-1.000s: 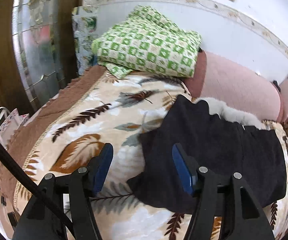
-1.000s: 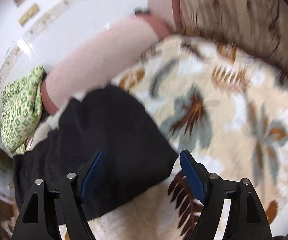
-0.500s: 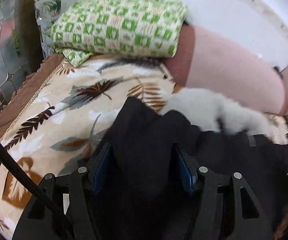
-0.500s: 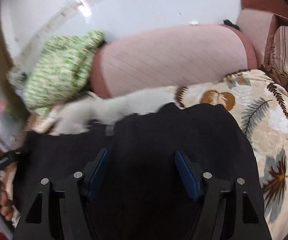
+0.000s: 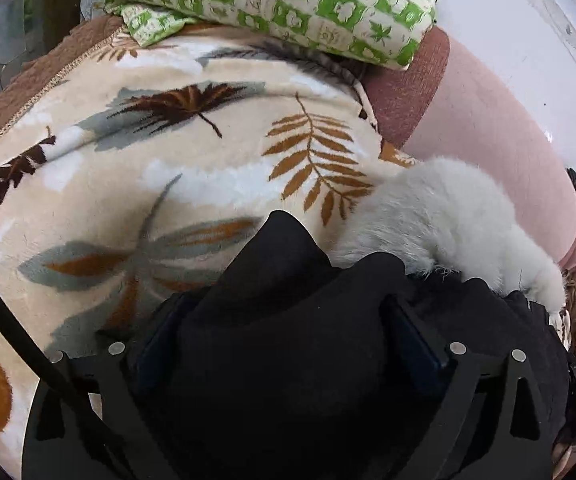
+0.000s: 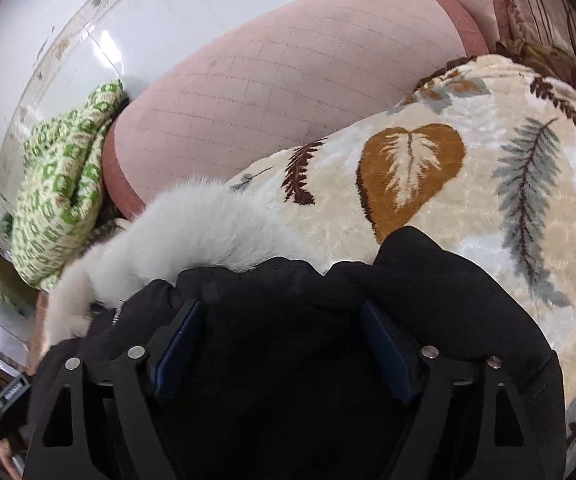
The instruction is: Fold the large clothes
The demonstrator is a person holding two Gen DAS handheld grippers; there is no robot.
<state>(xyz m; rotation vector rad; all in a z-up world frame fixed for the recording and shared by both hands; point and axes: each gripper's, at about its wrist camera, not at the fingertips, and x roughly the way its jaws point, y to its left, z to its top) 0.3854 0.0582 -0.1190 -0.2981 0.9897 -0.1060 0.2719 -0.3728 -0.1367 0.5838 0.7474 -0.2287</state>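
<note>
A bed covered by a cream blanket [image 5: 192, 168] printed with brown, tan and grey leaves fills most of both wrist views. Along its far side, from about twelve to three o'clock in the left view, runs a long pink bolster [image 5: 500, 148], with a white wall [image 6: 136, 16] behind it. A green-and-white checked folded quilt [image 5: 288, 4] rests at twelve o'clock, its end against the bolster.

A black coat [image 5: 296, 352] lies on the blanket at six o'clock in both views, its white fur collar [image 5: 448, 216] stretching toward the bolster at about two o'clock in the left view and at ten o'clock in the right.

The left gripper [image 5: 288, 336] sits low over the coat, its jaws having just spread wide; dark cloth bulges up between them, but the fingers are released. The right gripper [image 6: 280, 336] likewise has just widened, jaws apart with coat fabric between them, not clamped.
</note>
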